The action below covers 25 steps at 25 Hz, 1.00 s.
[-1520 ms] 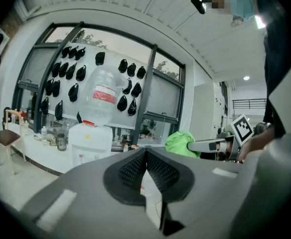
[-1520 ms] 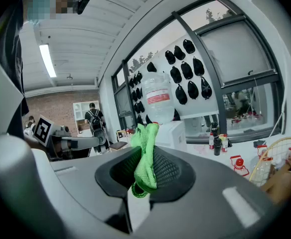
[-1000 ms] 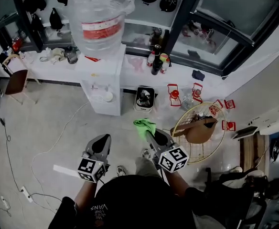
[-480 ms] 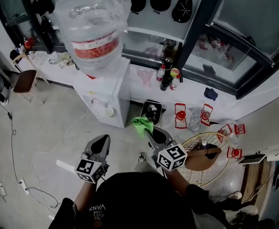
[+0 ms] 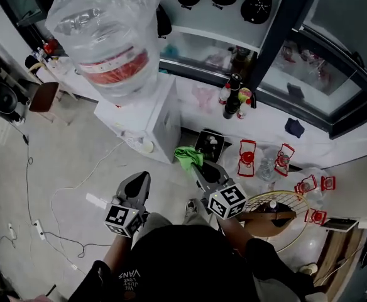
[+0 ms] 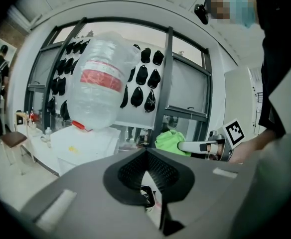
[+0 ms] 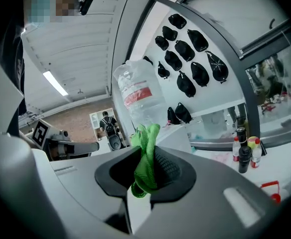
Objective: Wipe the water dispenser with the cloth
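The white water dispenser (image 5: 147,115) stands by the window ledge with a big clear bottle (image 5: 105,36) with a red label on top; it also shows in the left gripper view (image 6: 83,143) and the right gripper view (image 7: 138,96). My right gripper (image 5: 199,167) is shut on a green cloth (image 5: 188,156), which bunches out between its jaws (image 7: 145,156), just right of the dispenser's base. My left gripper (image 5: 136,184) is shut with nothing in it, lower left of the dispenser. From the left gripper view the cloth (image 6: 173,141) and right gripper show at the right.
A black bin (image 5: 208,145) sits against the ledge beside the dispenser. Bottles (image 5: 234,99) stand on the ledge, red-framed items (image 5: 247,155) on the floor, and a round wire basket (image 5: 278,209) at right. A white cable (image 5: 76,187) and power strip (image 5: 39,230) lie on the floor at left.
The view has shifted closer to the dispenser, which now looms larger at upper left. Both grippers keep their pose; the cloth stays held in the right gripper.
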Each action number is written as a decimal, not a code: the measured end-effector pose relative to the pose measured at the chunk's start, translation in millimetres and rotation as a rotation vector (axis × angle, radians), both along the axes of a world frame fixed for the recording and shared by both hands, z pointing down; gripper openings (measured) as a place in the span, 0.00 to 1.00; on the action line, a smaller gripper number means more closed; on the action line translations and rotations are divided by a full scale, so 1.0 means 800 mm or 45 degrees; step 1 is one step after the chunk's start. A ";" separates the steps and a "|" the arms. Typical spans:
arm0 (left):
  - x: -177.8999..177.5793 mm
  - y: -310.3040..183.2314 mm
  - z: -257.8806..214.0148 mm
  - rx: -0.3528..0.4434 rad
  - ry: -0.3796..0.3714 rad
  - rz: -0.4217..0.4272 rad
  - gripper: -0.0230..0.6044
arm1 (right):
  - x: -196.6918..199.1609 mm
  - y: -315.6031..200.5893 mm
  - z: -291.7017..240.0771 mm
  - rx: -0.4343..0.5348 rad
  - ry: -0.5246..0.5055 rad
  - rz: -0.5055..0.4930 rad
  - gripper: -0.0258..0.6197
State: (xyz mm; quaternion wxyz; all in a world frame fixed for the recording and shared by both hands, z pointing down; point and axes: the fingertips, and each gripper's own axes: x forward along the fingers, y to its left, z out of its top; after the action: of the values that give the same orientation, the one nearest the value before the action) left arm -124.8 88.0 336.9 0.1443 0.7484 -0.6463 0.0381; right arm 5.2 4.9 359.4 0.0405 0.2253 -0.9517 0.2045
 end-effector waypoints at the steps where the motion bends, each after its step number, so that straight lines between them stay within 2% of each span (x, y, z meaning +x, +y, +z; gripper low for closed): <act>1: -0.001 -0.006 0.002 -0.004 -0.007 0.001 0.04 | -0.003 -0.007 0.004 -0.003 0.000 0.000 0.15; 7: -0.016 -0.020 0.012 -0.038 -0.013 0.032 0.04 | -0.028 -0.020 0.017 -0.019 -0.004 0.018 0.15; 20: -0.075 -0.027 0.034 -0.086 -0.021 0.281 0.04 | -0.112 -0.023 0.073 -0.024 0.027 0.161 0.15; 25: -0.071 -0.044 0.057 -0.125 -0.019 0.357 0.04 | -0.143 -0.033 0.099 -0.070 -0.014 0.179 0.15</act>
State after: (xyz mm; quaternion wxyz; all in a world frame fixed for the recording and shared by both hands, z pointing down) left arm -181.2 52.7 382.4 0.1694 0.8231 -0.5337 0.0950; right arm -108.9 -21.2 438.5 0.0271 0.2892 -0.9278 0.2341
